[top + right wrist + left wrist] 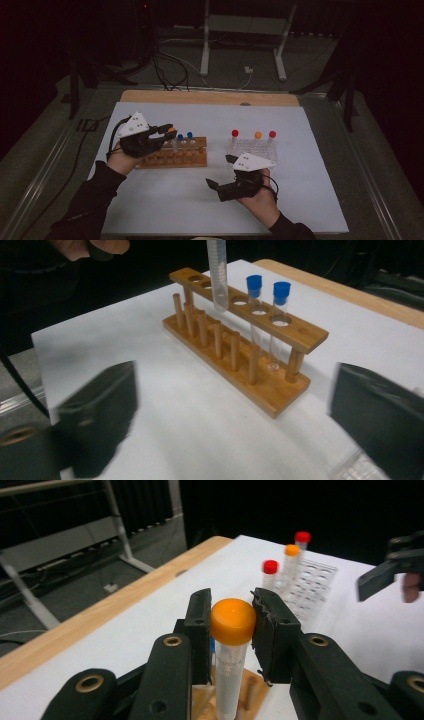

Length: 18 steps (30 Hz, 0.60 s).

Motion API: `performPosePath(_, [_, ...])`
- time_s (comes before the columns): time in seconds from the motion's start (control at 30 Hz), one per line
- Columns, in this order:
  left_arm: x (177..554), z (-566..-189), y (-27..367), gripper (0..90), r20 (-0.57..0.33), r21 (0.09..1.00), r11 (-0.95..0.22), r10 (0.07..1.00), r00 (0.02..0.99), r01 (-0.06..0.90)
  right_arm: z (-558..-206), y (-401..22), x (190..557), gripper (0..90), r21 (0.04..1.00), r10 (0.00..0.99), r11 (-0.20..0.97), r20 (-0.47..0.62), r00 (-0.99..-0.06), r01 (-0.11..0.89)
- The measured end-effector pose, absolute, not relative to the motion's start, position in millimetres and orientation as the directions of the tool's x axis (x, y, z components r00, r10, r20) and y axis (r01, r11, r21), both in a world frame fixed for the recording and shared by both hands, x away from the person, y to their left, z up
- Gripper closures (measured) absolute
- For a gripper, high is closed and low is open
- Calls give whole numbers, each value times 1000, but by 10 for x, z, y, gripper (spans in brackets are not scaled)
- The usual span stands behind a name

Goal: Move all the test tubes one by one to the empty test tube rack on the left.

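Dark floor, cables and a white frame leg surround the worktop (310,210), a wooden board covered with a white sheet. At the left, the left hand-held gripper (167,131) is clamped on the orange-capped tube (231,645): in the left gripper view its jaws press the cap from both sides. The tube hangs upright above the wooden rack (240,335), and in the right gripper view its rounded tip sits just over the top bar, near one of the open holes, with no part of it inside yet as far as I can tell. Two blue-capped tubes (267,315) stand in holes toward the rack's right end.

Further right stands a clear plastic rack (252,149) holding two red-capped tubes (235,134) and another orange-capped one (258,135). Nearer the person, the right hand-held gripper (220,175) hovers over bare sheet with its jaws spread wide and nothing between them.

The step in hand looks like a transfer at the wooden rack, the tube either going into a hole or coming out of one; which cannot be told from this moment. If it is going in, the next move calls for centring the tip on a hole, keeping the tube vertical, lowering it until it seats on the base, then releasing. The risk is catching the rim of the hole and tipping the rack.
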<state>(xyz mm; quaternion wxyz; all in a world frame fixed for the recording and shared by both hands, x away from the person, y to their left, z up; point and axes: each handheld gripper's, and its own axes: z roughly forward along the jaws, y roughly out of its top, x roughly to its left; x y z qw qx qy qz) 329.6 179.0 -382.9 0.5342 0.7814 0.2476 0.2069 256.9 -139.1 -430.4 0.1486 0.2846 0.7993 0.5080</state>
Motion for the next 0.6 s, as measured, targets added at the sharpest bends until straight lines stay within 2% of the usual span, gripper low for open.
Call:
performPosePath(0.1, [3351,-3816,1822,716,66,940,-301,625,778,163,-4300,-1405,2569,0,899,594,322,52,-802,297])
performPosePath(0.43, [3547,-3948,1838,716,50,936,-292,665,745,198,-4299,-1424,2566,0,903,587,326,39,-809,280])
performPosePath(0.6, [3583,-4081,1815,717,39,929,-299,669,742,220,-4302,-1467,2555,0,930,601,300,-13,-800,210])
